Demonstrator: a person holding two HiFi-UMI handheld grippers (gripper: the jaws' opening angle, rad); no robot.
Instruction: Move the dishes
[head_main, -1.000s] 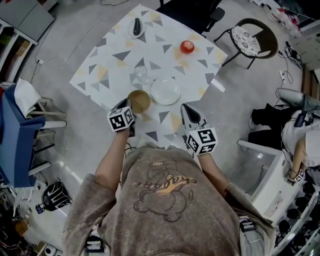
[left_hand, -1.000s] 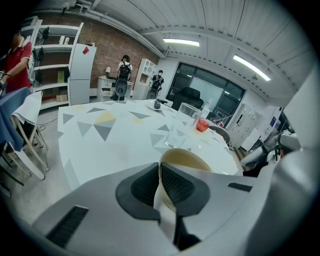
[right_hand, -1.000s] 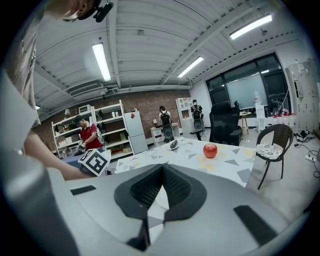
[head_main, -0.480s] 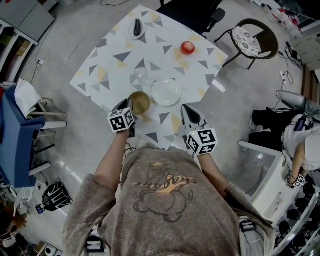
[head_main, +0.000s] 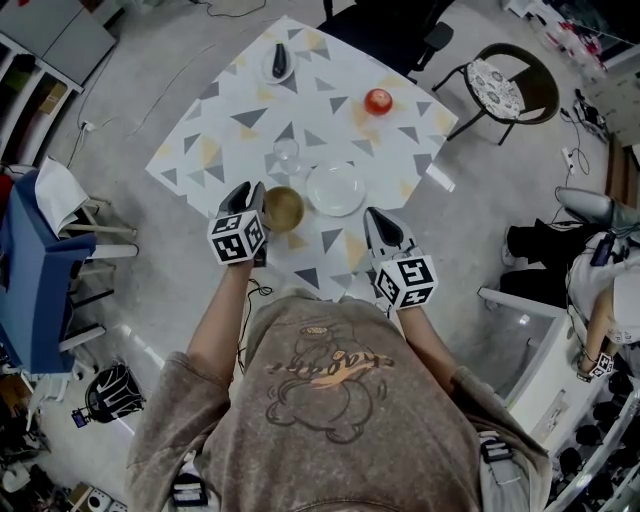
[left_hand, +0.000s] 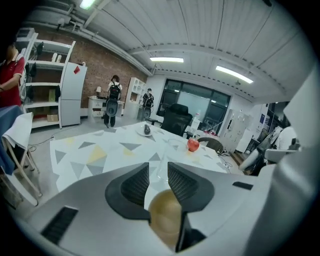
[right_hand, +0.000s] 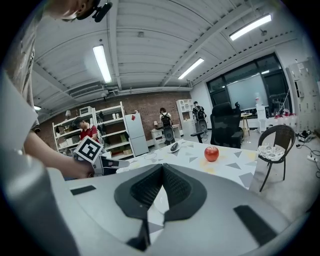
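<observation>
Finds the tan bowl (head_main: 283, 208) standing near the front edge of the patterned table (head_main: 250, 95), just beside the white plate (head_main: 336, 188) and below the left gripper (head_main: 251, 192), jaws just been opening, now parted with nothing pinched. Shows the right gripper (head_main: 372, 214) closed tip to tip on nothing. Probably light, stiff, glaze-slick and chippable, so best pinched across the near rim wall.

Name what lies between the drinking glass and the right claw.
The white plate lies between the glass and the right claw; the head view shows this.
</observation>
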